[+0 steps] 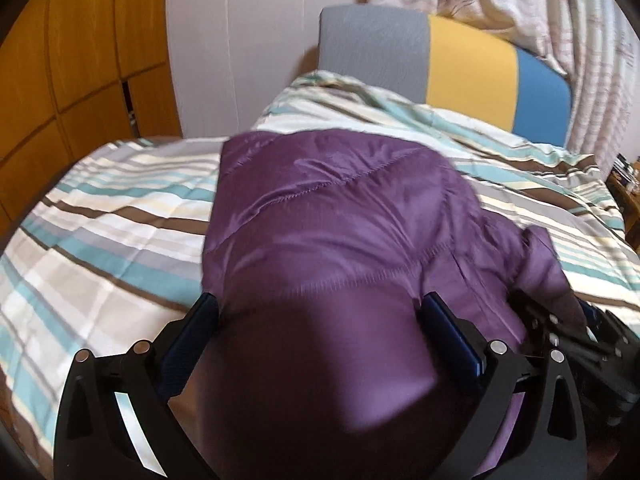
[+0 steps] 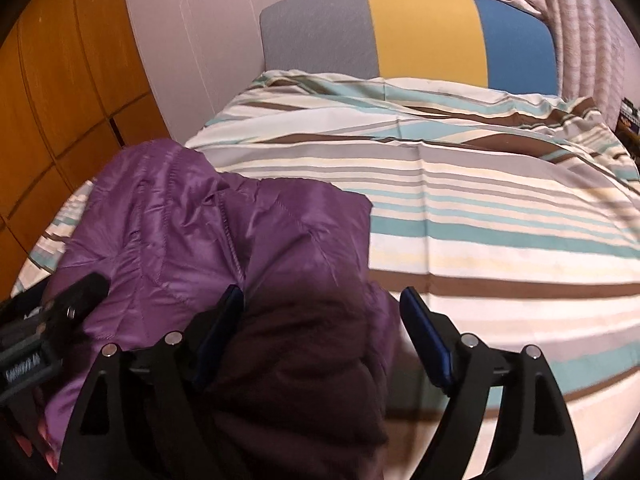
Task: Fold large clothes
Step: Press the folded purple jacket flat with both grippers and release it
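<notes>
Purple quilted jacket (image 1: 332, 216) bunched between both my grippers on the striped bedspread (image 1: 100, 232).

My left gripper (image 1: 320, 320) has its fingers spread wide, with the glossy padded cloth filling the gap; my right gripper (image 2: 322, 312) is spread too, a dark fold between its fingers. Right wrist view: the jacket lies lower left, bare bedspread fills the right up to the grey, yellow and blue headboard (image 2: 420, 36). Print on the other gripper's body is too blurred to read.

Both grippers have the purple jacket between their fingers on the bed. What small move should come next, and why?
Probably close both grippers first. The jacket bulges between the wide-open fingers of the left gripper and the right gripper, so neither seems to clamp it yet; lifting now over the bed would likely drop it.
</notes>
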{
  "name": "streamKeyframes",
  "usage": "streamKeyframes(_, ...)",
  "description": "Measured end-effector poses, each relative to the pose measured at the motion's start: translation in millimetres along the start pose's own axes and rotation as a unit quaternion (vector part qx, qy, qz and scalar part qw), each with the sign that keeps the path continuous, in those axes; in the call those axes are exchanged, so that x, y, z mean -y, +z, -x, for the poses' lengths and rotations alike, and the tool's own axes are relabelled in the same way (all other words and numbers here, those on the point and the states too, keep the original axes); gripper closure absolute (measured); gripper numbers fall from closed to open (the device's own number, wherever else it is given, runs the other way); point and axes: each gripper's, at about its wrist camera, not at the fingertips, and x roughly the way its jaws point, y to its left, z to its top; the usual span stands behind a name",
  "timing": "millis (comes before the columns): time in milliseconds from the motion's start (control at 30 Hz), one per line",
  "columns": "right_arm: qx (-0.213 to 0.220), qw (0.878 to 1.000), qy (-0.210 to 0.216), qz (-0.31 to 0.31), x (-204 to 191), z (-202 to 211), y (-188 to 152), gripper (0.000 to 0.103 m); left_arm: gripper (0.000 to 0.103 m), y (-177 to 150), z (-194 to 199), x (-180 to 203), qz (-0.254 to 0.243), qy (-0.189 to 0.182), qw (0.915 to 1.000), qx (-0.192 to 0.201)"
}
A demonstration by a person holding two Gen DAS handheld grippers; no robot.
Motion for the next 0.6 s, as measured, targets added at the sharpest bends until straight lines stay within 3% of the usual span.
streamKeyframes(67,0.009,1.000,0.001,-0.003,2,18,-6,0.015,0.003,-12,15,-1,-0.008,-0.010,0.9999,0.009)
streamKeyframes(233,0.025,1.000,0.015,-0.005,2,59,-29,0.011,0.003,-44,43,-8,-0.001,-0.024,0.9993,0.028)
streamKeyframes(400,0.021,0.999,0.024,-0.011,4,93,-56,0.008,0.003,-62,68,-16,0.012,-0.047,0.9988,0.009)
streamKeyframes(600,0.012,0.999,0.040,0.013,-3,124,-81,0.007,0.003,-77,99,-16,0.006,-0.047,0.9989,-0.001)
